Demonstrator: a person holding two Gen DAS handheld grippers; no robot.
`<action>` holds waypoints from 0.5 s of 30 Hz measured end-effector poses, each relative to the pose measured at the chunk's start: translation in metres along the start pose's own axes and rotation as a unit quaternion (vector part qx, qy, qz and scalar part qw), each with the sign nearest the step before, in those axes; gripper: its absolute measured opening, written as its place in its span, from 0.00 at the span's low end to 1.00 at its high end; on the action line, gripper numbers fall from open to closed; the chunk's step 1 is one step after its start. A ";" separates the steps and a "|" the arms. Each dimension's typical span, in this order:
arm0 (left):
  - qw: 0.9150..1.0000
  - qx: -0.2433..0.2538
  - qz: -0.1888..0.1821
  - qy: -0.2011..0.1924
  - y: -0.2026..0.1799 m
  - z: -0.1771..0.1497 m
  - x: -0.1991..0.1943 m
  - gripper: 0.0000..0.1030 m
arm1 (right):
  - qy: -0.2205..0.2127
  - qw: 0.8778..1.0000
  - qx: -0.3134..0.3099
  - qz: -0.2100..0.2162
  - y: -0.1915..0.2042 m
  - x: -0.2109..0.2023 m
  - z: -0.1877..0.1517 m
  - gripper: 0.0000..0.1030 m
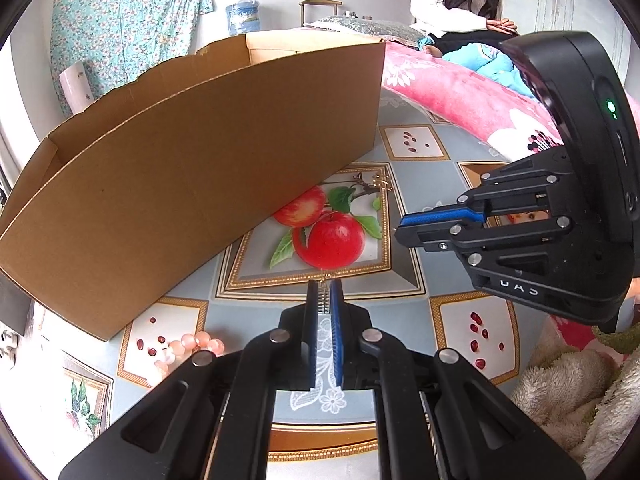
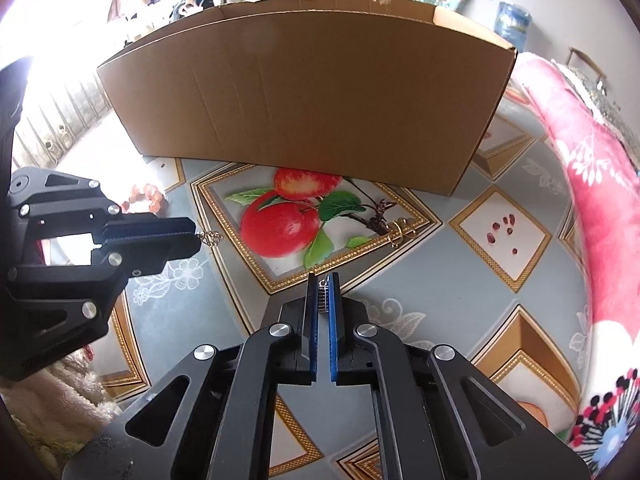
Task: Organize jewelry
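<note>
My left gripper is shut on a small gold earring that pokes out past its tips. From the right wrist view the same earring dangles at the left gripper, just above the table. My right gripper is shut on a small silvery piece, whose little loop shows between the pads. In the left wrist view the right gripper hangs at the right, its load hidden. A gold pair of hoops lies on the tablecloth by the apple picture. A pink bead bracelet lies at lower left.
A large open cardboard box stands behind the apple picture, close to both grippers. A pink flowered blanket borders the table on the right and a fluffy cream cloth lies at its near edge. A person sits in the background.
</note>
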State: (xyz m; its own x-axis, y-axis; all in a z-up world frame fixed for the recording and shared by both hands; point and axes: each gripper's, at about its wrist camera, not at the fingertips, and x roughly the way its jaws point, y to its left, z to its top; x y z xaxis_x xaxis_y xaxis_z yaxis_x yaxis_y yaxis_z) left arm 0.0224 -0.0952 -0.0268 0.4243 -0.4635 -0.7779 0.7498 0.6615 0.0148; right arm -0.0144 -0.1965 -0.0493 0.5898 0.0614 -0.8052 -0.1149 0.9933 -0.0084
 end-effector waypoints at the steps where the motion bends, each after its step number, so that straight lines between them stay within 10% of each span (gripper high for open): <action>1: 1.000 -0.001 0.000 0.000 0.000 0.000 0.000 0.05 | 0.000 1.000 0.000 0.001 0.001 0.000 0.000 0.02; 15: 1.000 -0.003 0.009 -0.015 0.001 -0.002 -0.016 0.05 | -0.020 1.000 0.008 0.001 -0.001 -0.016 -0.001 0.00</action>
State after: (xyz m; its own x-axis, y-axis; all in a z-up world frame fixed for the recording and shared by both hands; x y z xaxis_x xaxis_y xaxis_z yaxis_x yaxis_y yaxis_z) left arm 0.0155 -0.0856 -0.0154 0.4522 -0.4697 -0.7582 0.7393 0.6730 0.0240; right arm -0.0246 -0.1982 -0.0375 0.6218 0.0668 -0.7804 -0.1041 0.9946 0.0022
